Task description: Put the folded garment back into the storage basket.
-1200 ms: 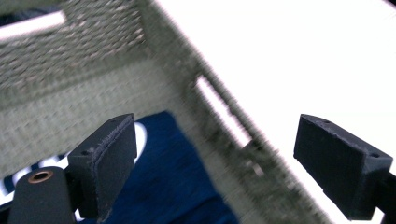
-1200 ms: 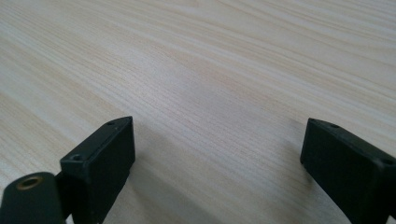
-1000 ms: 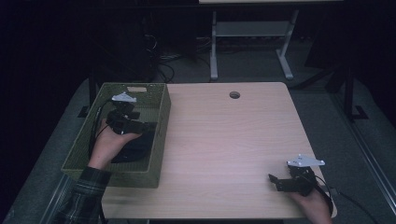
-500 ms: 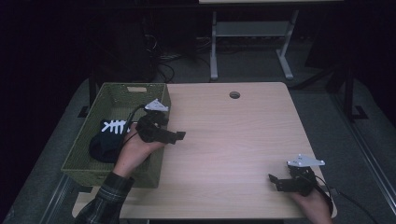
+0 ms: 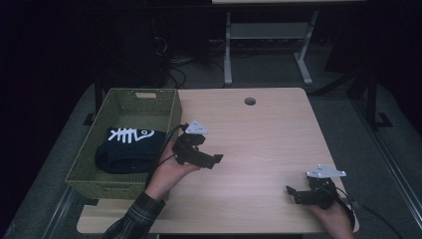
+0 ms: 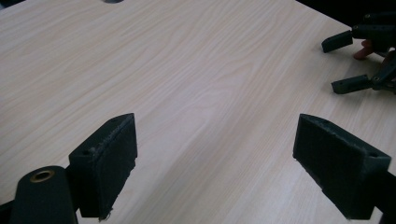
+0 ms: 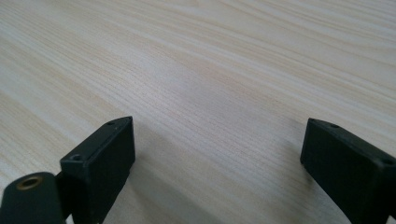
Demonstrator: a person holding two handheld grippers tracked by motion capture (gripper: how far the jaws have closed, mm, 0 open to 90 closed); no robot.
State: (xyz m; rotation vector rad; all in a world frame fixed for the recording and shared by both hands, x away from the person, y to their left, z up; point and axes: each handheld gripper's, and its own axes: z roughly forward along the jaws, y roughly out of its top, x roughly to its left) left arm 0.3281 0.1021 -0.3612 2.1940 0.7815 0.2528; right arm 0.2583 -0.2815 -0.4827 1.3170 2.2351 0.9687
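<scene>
A black folded garment with a white fishbone print [image 5: 128, 148] lies inside the green woven basket [image 5: 87, 164] at the table's left. My left gripper [image 5: 211, 159] hovers over the wood just right of the basket, open and empty, its jaws pointing right. In the left gripper view the left gripper [image 6: 229, 158] spans bare tabletop, and the other gripper [image 6: 345, 63] shows at the top right. My right gripper [image 5: 293, 193] rests near the front right edge, open with nothing between its jaws. Bare wood lies ahead of the right gripper [image 7: 224, 163] in the right gripper view.
The light wooden table [image 5: 259, 139] has a round cable hole [image 5: 250, 101] near its far edge. A white metal stand [image 5: 263, 47] and loose cables sit on the dark floor beyond. A plaid sleeve [image 5: 134, 219] comes in at the bottom left.
My left gripper has let go of the black garment in the basket and moved out to the right over the table. The right gripper has stayed put.
</scene>
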